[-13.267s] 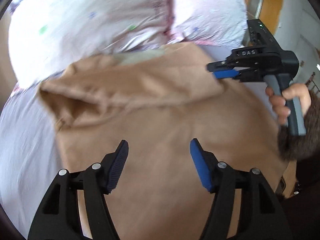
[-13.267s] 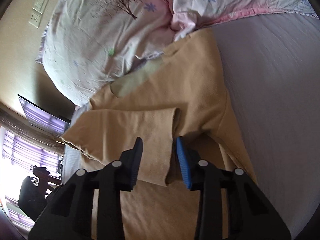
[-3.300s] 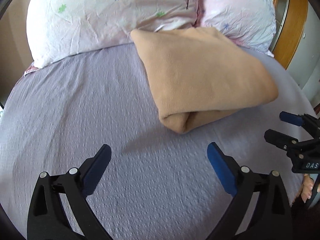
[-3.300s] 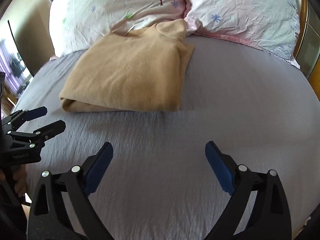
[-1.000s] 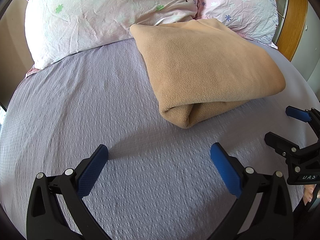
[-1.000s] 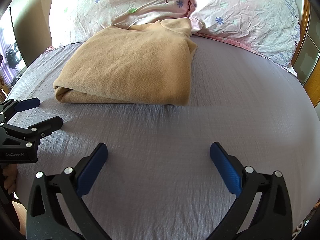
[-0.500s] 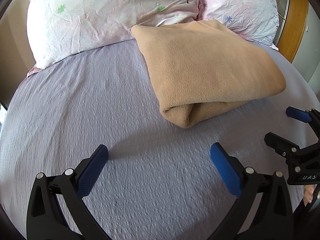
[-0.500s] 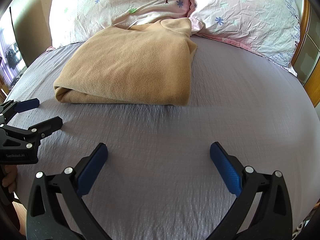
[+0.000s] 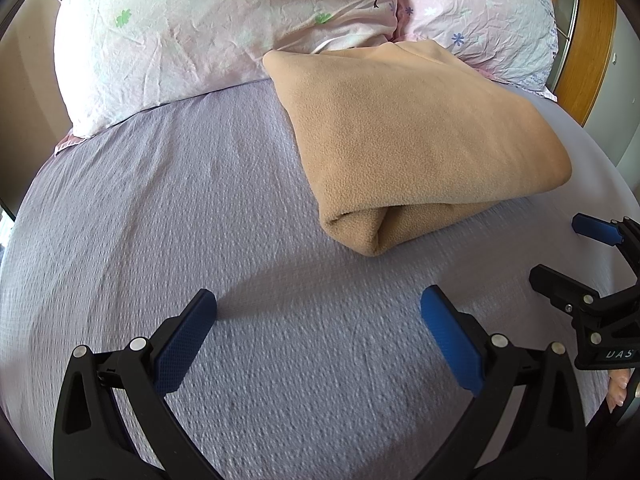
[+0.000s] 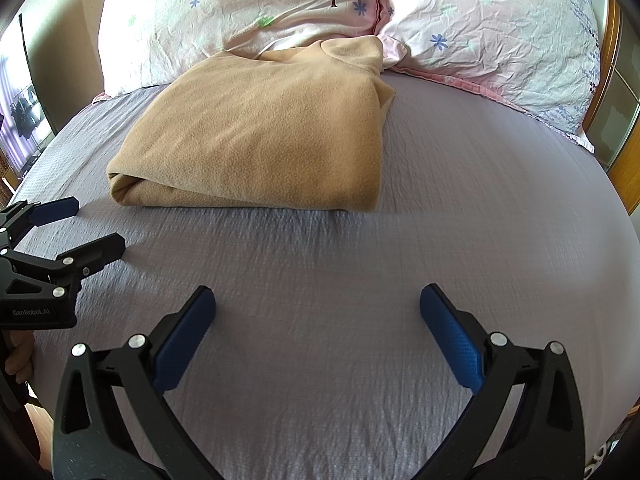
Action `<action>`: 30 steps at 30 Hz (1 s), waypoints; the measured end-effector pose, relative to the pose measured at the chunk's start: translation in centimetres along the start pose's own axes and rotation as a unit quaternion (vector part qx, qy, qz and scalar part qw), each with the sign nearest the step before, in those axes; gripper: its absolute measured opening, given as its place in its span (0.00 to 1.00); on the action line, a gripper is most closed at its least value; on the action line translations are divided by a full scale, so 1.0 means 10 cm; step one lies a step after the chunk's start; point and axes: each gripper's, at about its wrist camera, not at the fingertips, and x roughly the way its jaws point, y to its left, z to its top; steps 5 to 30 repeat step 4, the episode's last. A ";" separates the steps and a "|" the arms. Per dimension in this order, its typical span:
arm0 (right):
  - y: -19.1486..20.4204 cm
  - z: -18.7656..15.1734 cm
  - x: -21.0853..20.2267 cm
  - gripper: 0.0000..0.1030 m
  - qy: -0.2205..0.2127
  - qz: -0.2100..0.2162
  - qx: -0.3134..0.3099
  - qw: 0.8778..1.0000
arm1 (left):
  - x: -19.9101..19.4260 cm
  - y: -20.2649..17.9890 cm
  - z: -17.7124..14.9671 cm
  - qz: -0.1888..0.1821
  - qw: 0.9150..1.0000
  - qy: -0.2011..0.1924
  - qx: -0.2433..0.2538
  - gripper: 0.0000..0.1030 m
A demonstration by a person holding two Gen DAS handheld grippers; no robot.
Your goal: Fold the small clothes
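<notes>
Tan fleece (image 10: 264, 136) folded, long axis toward pillows (image 10: 480, 20); left claw (image 9: 318, 336), right claw (image 10: 318, 336) wide open, empty.

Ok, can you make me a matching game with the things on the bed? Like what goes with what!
Things:
1. tan garment
2. pillows
3. bed sheet
4. left tool

States:
A. lilac, spread flat
B. open, holding nothing
C. folded, far end against the pillows
D. pale pink with little flowers

Pairs: 1-C, 2-D, 3-A, 4-B
</notes>
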 end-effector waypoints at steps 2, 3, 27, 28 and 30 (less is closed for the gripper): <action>0.00 0.00 0.00 0.98 0.000 0.000 0.000 1.000 | 0.00 0.00 0.01 0.000 1.000 0.000 0.000 0.99; 0.00 0.00 0.00 0.98 0.000 0.000 0.000 1.000 | 0.00 0.00 0.00 0.000 1.000 0.000 0.000 0.99; 0.00 0.00 0.00 0.98 0.000 0.000 0.000 1.000 | 0.00 0.00 0.01 0.000 1.000 0.000 0.000 0.99; 0.00 0.00 0.00 0.98 0.000 0.000 0.000 1.000 | 0.00 0.00 0.01 0.000 1.000 0.000 0.000 0.99; 0.00 0.00 0.00 0.98 0.000 0.000 0.000 1.000 | 0.00 0.00 0.01 0.000 1.000 0.000 0.000 0.99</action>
